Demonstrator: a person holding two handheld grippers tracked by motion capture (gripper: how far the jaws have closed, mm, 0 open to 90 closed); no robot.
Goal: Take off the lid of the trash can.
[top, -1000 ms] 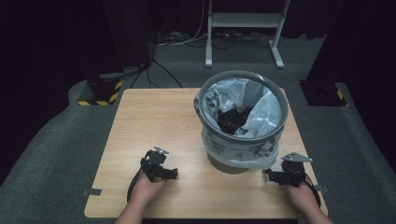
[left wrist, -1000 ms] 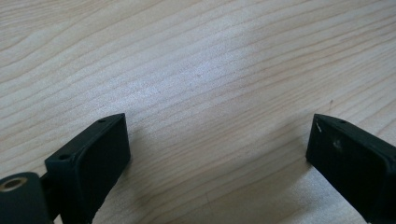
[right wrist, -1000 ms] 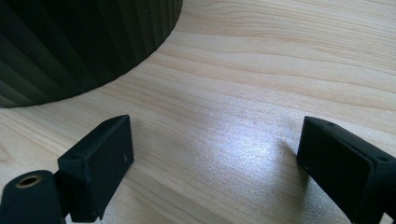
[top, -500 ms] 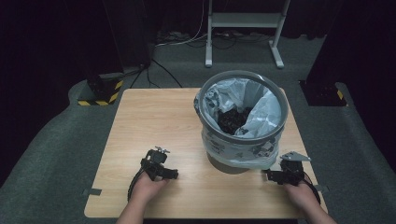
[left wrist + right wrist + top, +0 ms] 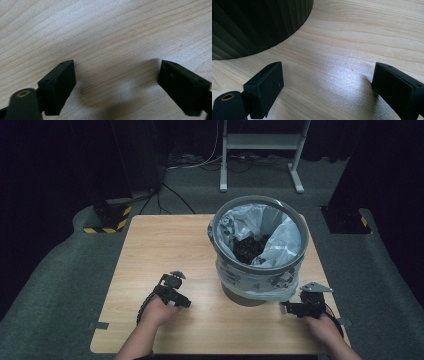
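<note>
Left gripper [image 5: 172,292] closing slightly, gaping, empty – right gripper [image 5: 302,307] gaping beside ribbed round bin [image 5: 260,270] – pale woodgrain table [image 5: 165,245]

The table [image 5: 165,245] is pale wood with fine darker grain lines running along it. The bin [image 5: 260,252] is dark grey with a ribbed, vertically lined wall, and its liner bag [image 5: 280,240] is translucent silvery grey with small dark printed marks; the contents [image 5: 248,248] are black. Both the left gripper [image 5: 172,292] and the right gripper [image 5: 300,306] are matt black, the fingers [image 5: 60,82] included. The floor [image 5: 50,285] is grey carpet, and a black block [image 5: 107,217] far left carries yellow-and-black hazard stripes.
</note>
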